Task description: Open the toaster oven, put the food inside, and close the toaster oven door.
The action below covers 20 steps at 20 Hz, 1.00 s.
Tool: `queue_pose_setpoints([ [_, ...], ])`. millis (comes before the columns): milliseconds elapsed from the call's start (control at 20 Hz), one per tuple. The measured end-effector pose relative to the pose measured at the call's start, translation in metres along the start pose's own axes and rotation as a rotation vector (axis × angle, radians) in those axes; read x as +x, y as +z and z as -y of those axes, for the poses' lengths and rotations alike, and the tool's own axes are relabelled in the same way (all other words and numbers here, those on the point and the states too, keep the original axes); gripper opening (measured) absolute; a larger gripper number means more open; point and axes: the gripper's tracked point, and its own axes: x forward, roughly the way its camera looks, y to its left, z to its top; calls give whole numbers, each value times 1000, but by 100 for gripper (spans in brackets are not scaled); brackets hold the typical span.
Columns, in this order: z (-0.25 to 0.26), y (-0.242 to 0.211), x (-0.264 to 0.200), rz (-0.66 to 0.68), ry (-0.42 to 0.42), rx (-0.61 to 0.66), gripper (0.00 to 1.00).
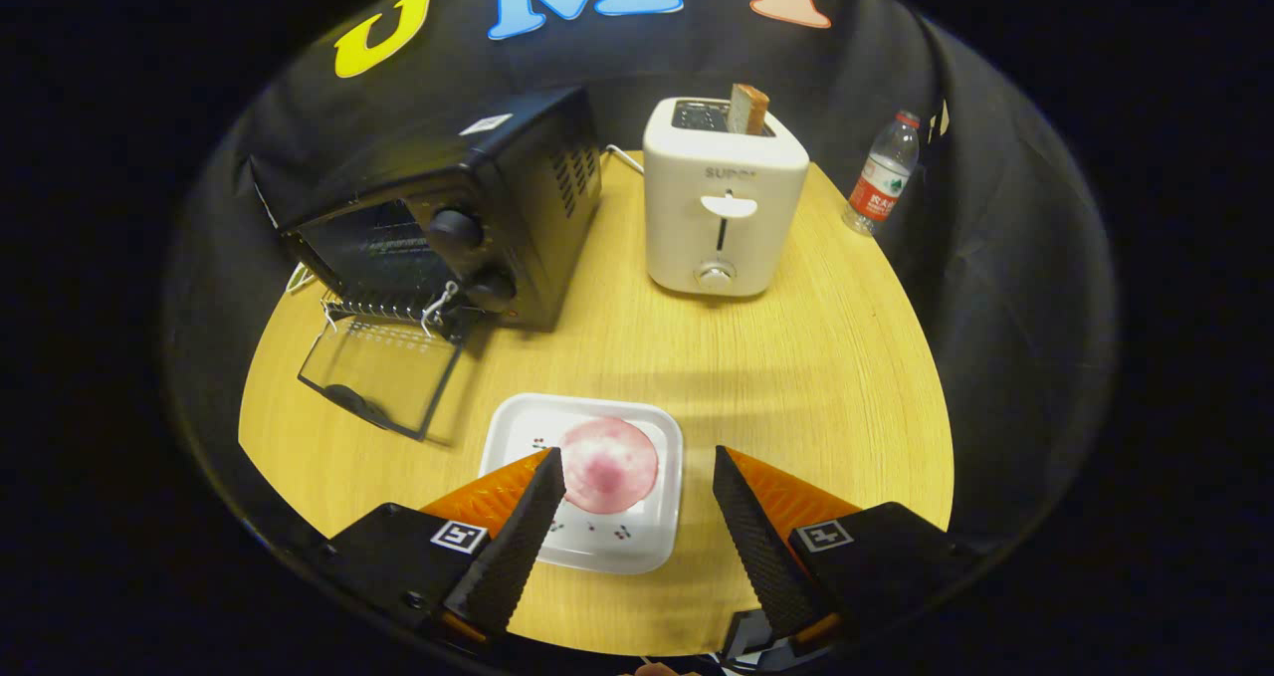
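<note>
A black toaster oven (468,208) stands at the far left of the round wooden table (796,377), its glass door (383,377) folded down flat onto the table and its wire rack showing inside. A round pink food piece (609,465) lies on a white square plate (647,547) close in front of me. My gripper (637,472) hovers over the plate, open; the food sits between the fingertips, nearer the left finger (528,537). Nothing is held.
A white pop-up toaster (722,203) with a slice of bread (748,109) in its slot stands right of the oven. A plastic water bottle (882,173) stands at the table's far right edge. Bare tabletop lies between the plate and the oven.
</note>
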Motion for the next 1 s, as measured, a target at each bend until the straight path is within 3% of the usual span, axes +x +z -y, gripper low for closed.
queue_pose_setpoints([
  [400, 6, -40, 31, -159, 98, -52, 97],
  [650, 9, -60, 39, -233, 60, -76, 94],
  [1000, 8, -61, 47, -306, 50, 27, 28],
])
